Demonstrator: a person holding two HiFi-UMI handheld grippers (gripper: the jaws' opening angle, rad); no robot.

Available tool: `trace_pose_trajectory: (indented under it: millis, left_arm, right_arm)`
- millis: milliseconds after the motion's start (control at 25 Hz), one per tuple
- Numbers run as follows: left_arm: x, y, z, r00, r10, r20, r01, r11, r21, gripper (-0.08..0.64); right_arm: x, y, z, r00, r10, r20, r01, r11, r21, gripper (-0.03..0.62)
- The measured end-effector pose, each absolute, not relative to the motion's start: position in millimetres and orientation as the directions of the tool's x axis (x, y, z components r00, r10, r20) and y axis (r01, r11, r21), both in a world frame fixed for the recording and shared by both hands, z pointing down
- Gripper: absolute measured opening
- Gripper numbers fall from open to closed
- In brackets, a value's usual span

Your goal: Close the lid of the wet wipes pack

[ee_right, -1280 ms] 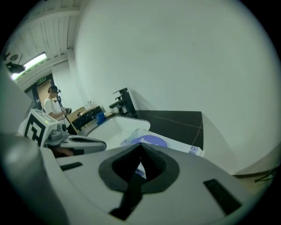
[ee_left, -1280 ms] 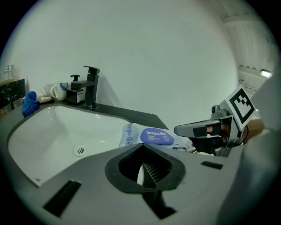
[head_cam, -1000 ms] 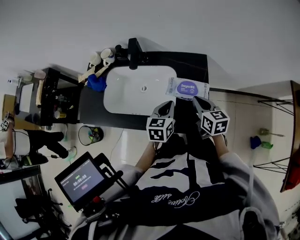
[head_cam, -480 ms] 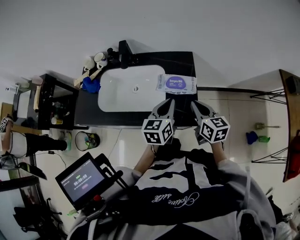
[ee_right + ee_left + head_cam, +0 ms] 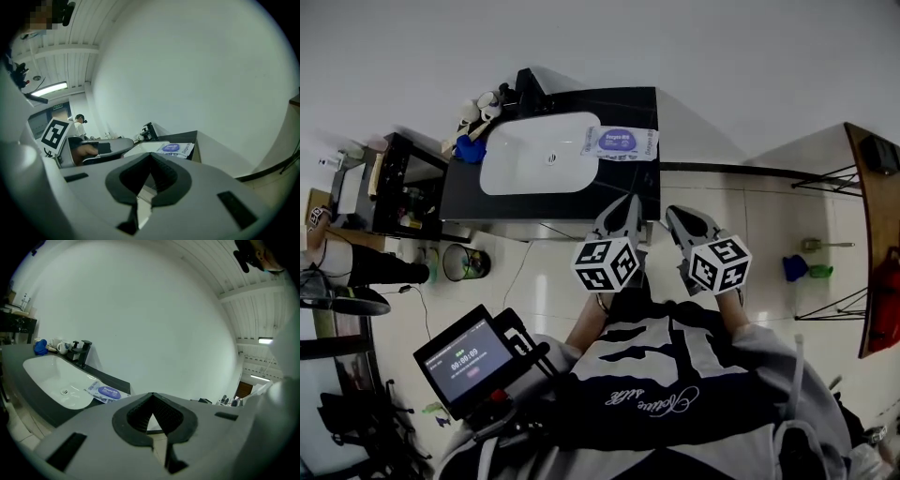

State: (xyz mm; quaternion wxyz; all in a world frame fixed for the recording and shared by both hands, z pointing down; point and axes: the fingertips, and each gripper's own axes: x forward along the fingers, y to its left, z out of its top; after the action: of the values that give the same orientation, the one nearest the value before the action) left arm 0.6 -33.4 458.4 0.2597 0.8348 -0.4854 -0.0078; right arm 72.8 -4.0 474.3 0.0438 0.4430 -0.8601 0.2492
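Note:
The wet wipes pack (image 5: pixel 620 142) is white with a purple oval lid and lies flat on the black counter (image 5: pixel 647 183), right of the white sink (image 5: pixel 534 155). Whether its lid is raised is too small to tell. Both grippers hang over the floor, well short of the counter. My left gripper (image 5: pixel 630 201) is shut and empty, and so is my right gripper (image 5: pixel 671 213). In the left gripper view the pack (image 5: pixel 106 392) lies far ahead to the left of the left gripper (image 5: pixel 152 395). The right gripper view shows the pack (image 5: pixel 174 148) beyond the right gripper (image 5: pixel 151 154).
A black faucet (image 5: pixel 528 82) and some cups and a blue item (image 5: pixel 470 148) stand at the sink's back left. A dark shelf unit (image 5: pixel 403 192) and a bin (image 5: pixel 450 262) sit left of the counter. A rack (image 5: pixel 825 178) stands at right.
The counter and pack have slid up and left in the head view and look smaller. Both grippers are now farther from the pack, still shut.

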Motion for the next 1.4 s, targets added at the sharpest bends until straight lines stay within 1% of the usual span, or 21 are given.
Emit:
trace_pose_trajectory:
  millis: [160, 320, 400, 640, 840, 1040, 1400]
  left_arm:
    - [-4.9, -14.6, 466.7, 0.503, -0.823, 0.264, -0.819, -0.357, 0.45, -0.002]
    - [31.7, 59.1, 470.0, 0.5, -0.818, 0.285, -0.82, -0.341, 0.46, -0.002]
    - [37.1, 80.1, 466.0, 0.495, -0.82, 0.287, -0.826, -0.342, 0.448, -0.002]
    - [21.0, 75.5, 455.4, 0.48, -0.835, 0.269, -0.851, -0.369, 0.373, -0.002]
    - [37.9, 101.3, 441.2, 0.513, -0.824, 0.24, -0.823, -0.394, 0.41, -0.002]
    - [21.5, 109.1, 436.6, 0.515, -0.822, 0.241, -0.827, -0.403, 0.392, -0.002]
    - [-19.2, 124.7, 440.2, 0.523, -0.821, 0.231, -0.814, -0.399, 0.423, -0.002]
  right_arm:
    - [64.2, 5.3, 478.5, -0.632, -0.714, 0.301, -0.761, 0.502, -0.411, -0.005]
    - [93.4, 69.1, 479.9, -0.663, -0.693, 0.283, -0.734, 0.527, -0.428, -0.005]
    - [96.5, 87.4, 477.6, -0.673, -0.688, 0.27, -0.723, 0.537, -0.435, -0.005]
    - [76.7, 82.8, 472.9, -0.69, -0.682, 0.241, -0.705, 0.56, -0.435, -0.005]
    - [92.1, 106.0, 457.1, -0.675, -0.707, 0.213, -0.711, 0.545, -0.444, -0.005]
    - [75.1, 111.6, 453.7, -0.679, -0.701, 0.218, -0.71, 0.551, -0.438, -0.005]
    - [37.3, 126.9, 453.7, -0.665, -0.712, 0.224, -0.727, 0.549, -0.412, -0.005]
